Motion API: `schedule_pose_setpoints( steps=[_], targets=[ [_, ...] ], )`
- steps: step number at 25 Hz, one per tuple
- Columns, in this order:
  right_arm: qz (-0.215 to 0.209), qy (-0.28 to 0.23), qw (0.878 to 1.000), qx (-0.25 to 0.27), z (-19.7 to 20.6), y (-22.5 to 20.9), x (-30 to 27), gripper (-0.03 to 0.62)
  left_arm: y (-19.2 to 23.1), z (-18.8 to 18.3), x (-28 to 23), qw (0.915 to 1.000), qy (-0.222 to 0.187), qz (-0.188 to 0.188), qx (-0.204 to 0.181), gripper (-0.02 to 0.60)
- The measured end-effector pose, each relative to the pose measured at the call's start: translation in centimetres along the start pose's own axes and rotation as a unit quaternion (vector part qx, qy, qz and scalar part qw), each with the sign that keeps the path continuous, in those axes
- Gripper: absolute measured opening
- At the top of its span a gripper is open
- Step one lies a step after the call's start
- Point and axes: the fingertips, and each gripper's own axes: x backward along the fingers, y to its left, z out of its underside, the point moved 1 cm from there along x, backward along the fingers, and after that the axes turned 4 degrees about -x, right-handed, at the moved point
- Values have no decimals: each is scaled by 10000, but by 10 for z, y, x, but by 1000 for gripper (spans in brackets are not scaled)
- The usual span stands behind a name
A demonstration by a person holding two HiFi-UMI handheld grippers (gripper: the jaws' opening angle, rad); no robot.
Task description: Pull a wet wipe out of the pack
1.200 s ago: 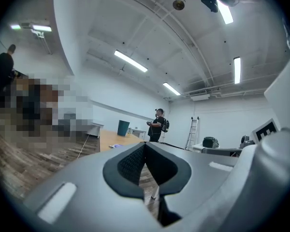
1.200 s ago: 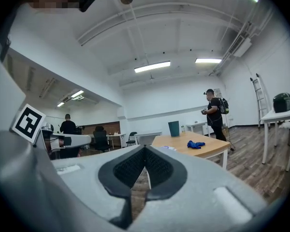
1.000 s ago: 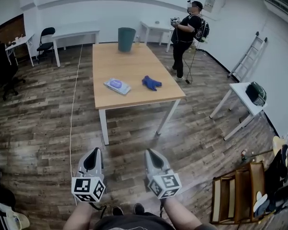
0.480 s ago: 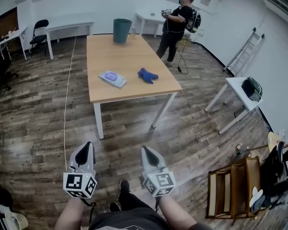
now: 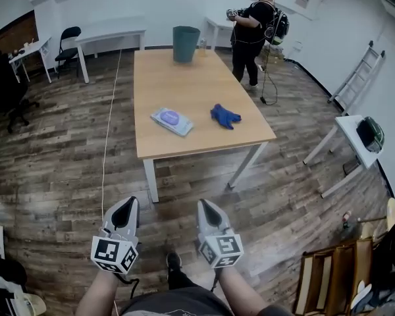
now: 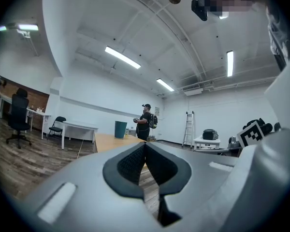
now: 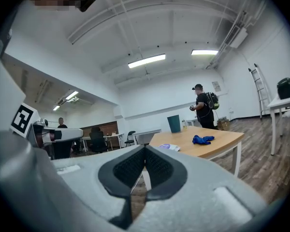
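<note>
— On the near half of the long light-wood table [image 5: 204, 78], a little left of its middle, lies the flat white wet-wipe pack with the purple oval flap [image 5: 172, 120]. Both tools hang well short of the table's near edge, out over the plank floor.

— And the jaws?

— The grey left gripper [image 5: 127, 209] is closed with nothing between its pads. The grey right gripper [image 5: 208, 210] is the same, closed and empty. Both point level toward the table.

— So the step in hand is the approach. How should it go?

— I'd come up to the table's near edge squarely opposite the pack, and part both sets of jaws before they arrive over it. A soft pack will probably lift along with the wipe, so one gripper should press it down onto the table at one end. The other can then raise the flap and pinch only the top sheet.

— Anything on the table to steer round?

— A crumpled blue cloth [image 5: 224, 116] lies to the pack's right, well apart from it. A teal bin [image 5: 185, 43] stands at the table's far end. Neither looks to be in the way.
</note>
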Motion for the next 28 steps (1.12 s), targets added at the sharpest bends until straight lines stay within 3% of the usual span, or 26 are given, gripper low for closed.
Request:
schedule_pose_setpoints(
  steps=[3, 9, 14, 19, 22, 28],
  targets=[
    [-74, 3, 10000, -22, -5, -6, -35, -9, 15, -5, -29, 9999, -34, 14, -119, 18],
    [-286, -128, 9995, -19, -19, -19, -92, -9, 60, -8, -65, 9987, -72, -503, -100, 18],
    [-456, 48, 9989, 114, -20, -21, -134, -9, 87, -11, -88, 9977, -13, -646, -193, 18],
    [-413, 80, 9985, 336, -20, -19, -160, -9, 100, -15, -109, 9984, -63, -475, -314, 18],
    [-187, 123, 9992, 334, -19, -18, -180, -9, 122, -12, -127, 9991, -107, -358, -192, 18],
    [208, 302, 9989, 292, -17, -12, -225, -9, 164, -7, -174, 9996, 43, 242, -162, 18]
  ],
)
